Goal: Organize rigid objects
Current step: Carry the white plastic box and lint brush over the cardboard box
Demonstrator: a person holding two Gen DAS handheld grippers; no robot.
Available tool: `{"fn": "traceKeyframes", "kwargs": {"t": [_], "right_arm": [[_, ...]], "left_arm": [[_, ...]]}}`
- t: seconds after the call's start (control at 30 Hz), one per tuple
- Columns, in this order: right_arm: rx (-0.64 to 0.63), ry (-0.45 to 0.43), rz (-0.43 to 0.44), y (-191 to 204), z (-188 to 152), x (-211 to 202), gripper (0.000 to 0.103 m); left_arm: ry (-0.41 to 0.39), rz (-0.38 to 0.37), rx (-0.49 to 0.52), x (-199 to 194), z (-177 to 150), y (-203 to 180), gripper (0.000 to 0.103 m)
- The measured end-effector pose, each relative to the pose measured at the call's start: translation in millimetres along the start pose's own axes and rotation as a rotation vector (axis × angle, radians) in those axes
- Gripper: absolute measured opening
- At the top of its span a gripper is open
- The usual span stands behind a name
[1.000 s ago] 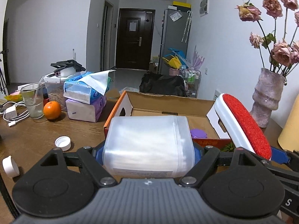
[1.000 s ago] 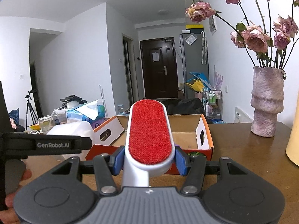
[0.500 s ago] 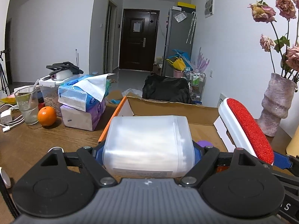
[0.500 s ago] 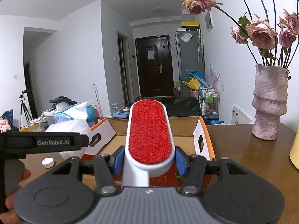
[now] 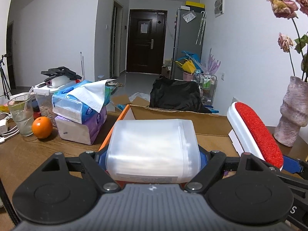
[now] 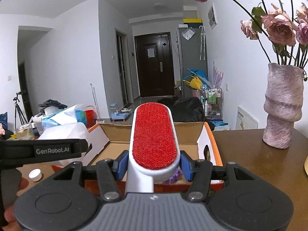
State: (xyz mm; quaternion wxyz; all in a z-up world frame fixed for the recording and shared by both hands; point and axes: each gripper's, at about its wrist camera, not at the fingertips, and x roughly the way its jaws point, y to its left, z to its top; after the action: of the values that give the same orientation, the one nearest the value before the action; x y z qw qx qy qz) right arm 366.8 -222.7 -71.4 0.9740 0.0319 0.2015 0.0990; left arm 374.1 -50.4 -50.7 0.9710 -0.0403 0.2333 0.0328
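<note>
My left gripper [image 5: 152, 162] is shut on a translucent white plastic container [image 5: 152, 146], held above the near edge of an open cardboard box [image 5: 202, 121] with orange sides. My right gripper [image 6: 154, 166] is shut on a white lint brush with a red pad [image 6: 154, 134], held over the same box [image 6: 188, 136]. The brush also shows at the right in the left wrist view [image 5: 258, 134]. A purple object [image 6: 171, 177] lies in the box under the brush.
On the brown table [image 5: 25, 150] stand tissue packs [image 5: 80, 111], an orange [image 5: 42, 127], a glass [image 5: 21, 115] and a food jar. A white bottle cap [image 6: 35, 174] lies left of the box. A pink vase [image 6: 282, 105] with dried roses stands at the right.
Both grippers have risen and moved forward toward the box, each keeping its object. The box and table items now sit lower in both views.
</note>
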Motion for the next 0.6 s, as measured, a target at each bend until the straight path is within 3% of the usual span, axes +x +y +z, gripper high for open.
{"fn": "traceKeyframes", "kwargs": {"t": [0.6], "right_arm": [[0.017, 0.074, -0.045, -7.9, 13.9, 59.9, 0.055]], "left_arm": [[0.017, 0.035, 0.031, 56.7, 16.2, -11.6, 0.083]]}}
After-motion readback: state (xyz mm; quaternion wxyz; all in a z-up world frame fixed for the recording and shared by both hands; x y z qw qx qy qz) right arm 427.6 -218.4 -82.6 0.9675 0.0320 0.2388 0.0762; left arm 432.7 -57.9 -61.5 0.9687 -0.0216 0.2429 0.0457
